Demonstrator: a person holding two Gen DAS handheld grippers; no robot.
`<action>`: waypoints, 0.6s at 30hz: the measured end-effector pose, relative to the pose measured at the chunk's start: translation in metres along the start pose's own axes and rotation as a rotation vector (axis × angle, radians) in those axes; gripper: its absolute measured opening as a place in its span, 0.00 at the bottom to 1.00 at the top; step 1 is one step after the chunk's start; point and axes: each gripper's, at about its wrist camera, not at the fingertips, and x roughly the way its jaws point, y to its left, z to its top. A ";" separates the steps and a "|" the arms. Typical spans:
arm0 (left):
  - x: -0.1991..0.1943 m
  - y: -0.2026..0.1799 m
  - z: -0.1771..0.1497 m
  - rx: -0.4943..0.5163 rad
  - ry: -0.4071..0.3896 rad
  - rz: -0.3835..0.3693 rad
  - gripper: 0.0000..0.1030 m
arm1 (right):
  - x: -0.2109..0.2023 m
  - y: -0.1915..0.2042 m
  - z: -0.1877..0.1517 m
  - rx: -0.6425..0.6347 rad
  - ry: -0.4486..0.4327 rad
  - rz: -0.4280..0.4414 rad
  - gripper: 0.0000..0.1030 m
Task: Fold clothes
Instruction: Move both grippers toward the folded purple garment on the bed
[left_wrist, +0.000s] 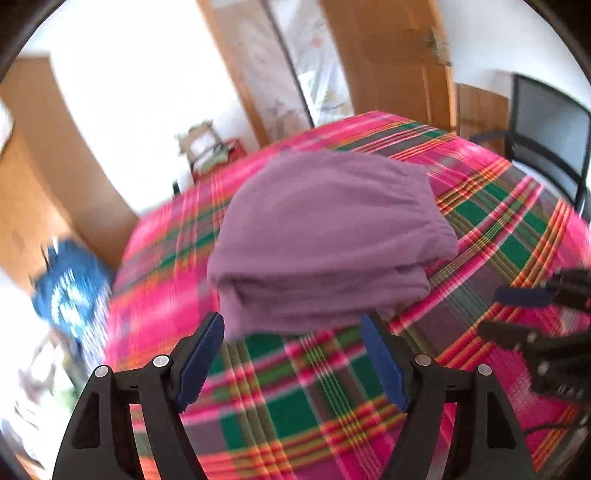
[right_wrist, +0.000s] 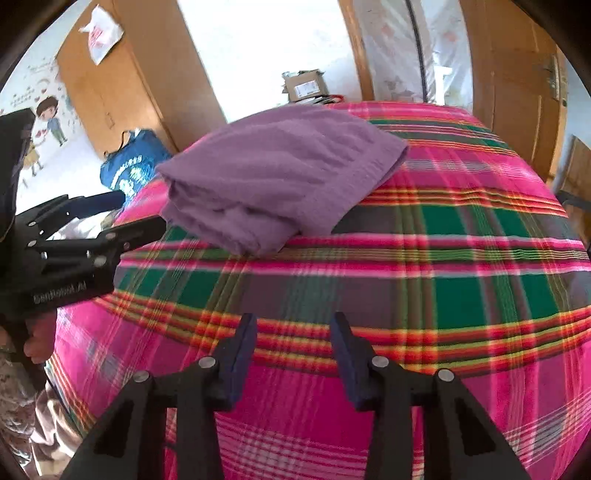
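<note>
A folded purple garment (left_wrist: 325, 236) lies on a pink, green and orange plaid cloth (left_wrist: 295, 406). My left gripper (left_wrist: 291, 325) is open, its blue pads either side of the garment's near edge; I cannot tell whether they touch it. The right wrist view shows that left gripper (right_wrist: 136, 212) at the near left corner of the purple garment (right_wrist: 280, 173). My right gripper (right_wrist: 293, 321) is open and empty over bare plaid cloth (right_wrist: 443, 258), well short of the garment. From the left wrist view, the right gripper (left_wrist: 513, 312) sits at the right edge.
A blue printed bag (right_wrist: 136, 162) stands on the floor beyond the cloth's left edge. A cardboard box (right_wrist: 306, 85) sits behind, by a wooden door (right_wrist: 517, 74). A black chair (left_wrist: 546, 147) is at the far right. A hand (right_wrist: 37, 343) holds the left gripper's handle.
</note>
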 end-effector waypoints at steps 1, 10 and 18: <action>0.001 -0.005 0.004 0.036 -0.017 0.008 0.76 | 0.000 -0.003 0.002 0.008 -0.007 0.011 0.37; 0.026 -0.025 0.023 0.222 -0.072 0.006 0.76 | 0.004 -0.037 0.025 0.142 -0.050 0.145 0.37; 0.045 -0.015 0.031 0.184 -0.085 -0.052 0.75 | 0.021 -0.055 0.048 0.260 -0.058 0.312 0.32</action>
